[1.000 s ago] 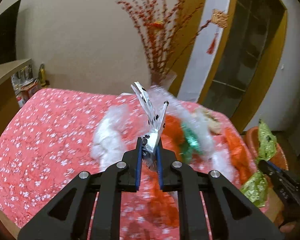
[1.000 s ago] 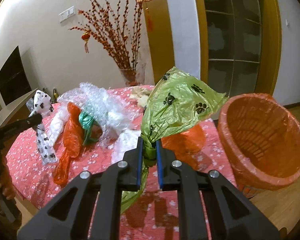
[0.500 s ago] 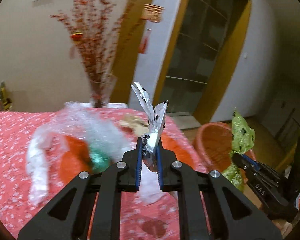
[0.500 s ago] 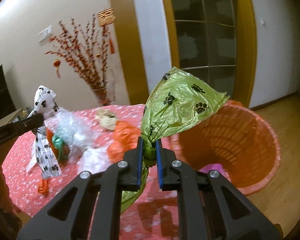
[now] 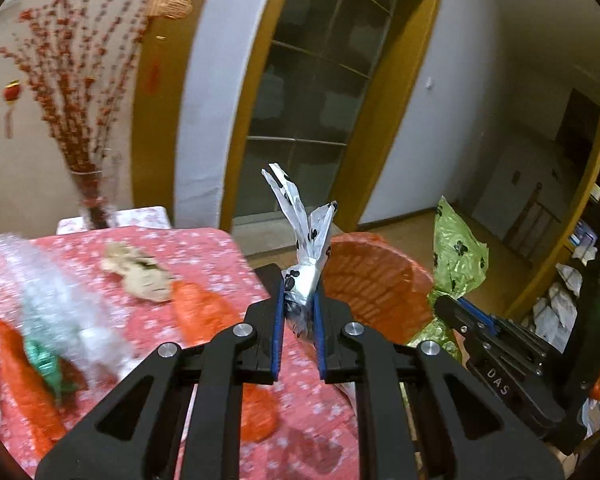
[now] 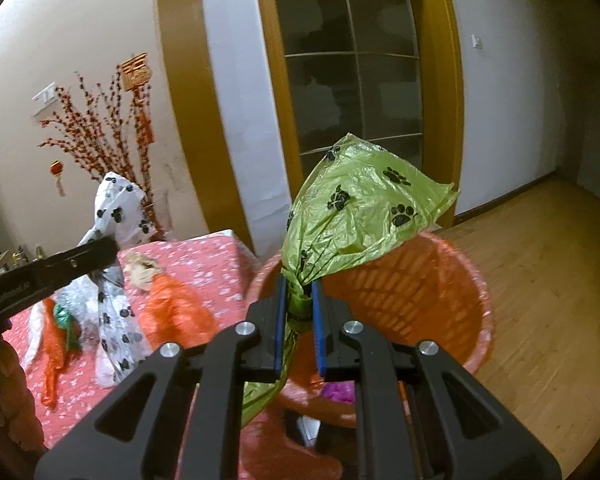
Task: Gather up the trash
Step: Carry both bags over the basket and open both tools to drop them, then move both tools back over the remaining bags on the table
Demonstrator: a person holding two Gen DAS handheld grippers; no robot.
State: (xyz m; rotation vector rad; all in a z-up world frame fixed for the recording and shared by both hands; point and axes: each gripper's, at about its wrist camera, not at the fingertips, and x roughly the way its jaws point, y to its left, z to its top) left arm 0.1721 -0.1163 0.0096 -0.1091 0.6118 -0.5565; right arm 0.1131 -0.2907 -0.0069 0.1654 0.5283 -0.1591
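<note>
Left wrist view: left gripper (image 5: 298, 312) at centre, jaws pinched tight on a white bag with black paw prints (image 5: 306, 268), loose ends fanning up toward 12 o'clock. Just beyond, at 1 o'clock, an orange mesh basket (image 5: 374, 276), standing off the right edge of the tabletop (image 5: 204, 248) under its red flowered cloth. At 3 o'clock, the right gripper (image 5: 440, 306), clamped on a green bag with paw prints (image 5: 458, 258), which stands up beside the basket's right rim. On the cloth, from 9 to 10 o'clock: blurred clear plastic wrap (image 5: 56, 300), a scrap of green plastic (image 5: 46, 366), orange plastic bags (image 5: 202, 314), a crumpled beige scrap (image 5: 140, 272). At 10 o'clock, by the wall, a vase of red blossom branches (image 5: 76, 92). Right wrist view: right gripper (image 6: 299, 304) at centre, jaws closed narrow on the gathered neck of the green bag (image 6: 360, 216), body billowing up toward 1 o'clock, tail hanging below the jaws. Directly behind, from 12 to 3 o'clock, the orange basket (image 6: 424, 304), open mouth tipped toward the camera, something purple (image 6: 338, 392) low inside. At 9 o'clock, the left gripper (image 6: 100, 254) reaching in from the frame edge, white paw-print bag (image 6: 118, 216) held above the tabletop (image 6: 208, 260), part standing above the jaws and a longer part hanging down. Orange bag (image 6: 176, 312) and beige scrap (image 6: 142, 270) on the cloth between the white bag and the basket; branches (image 6: 100, 136) at 10 o'clock.
</note>
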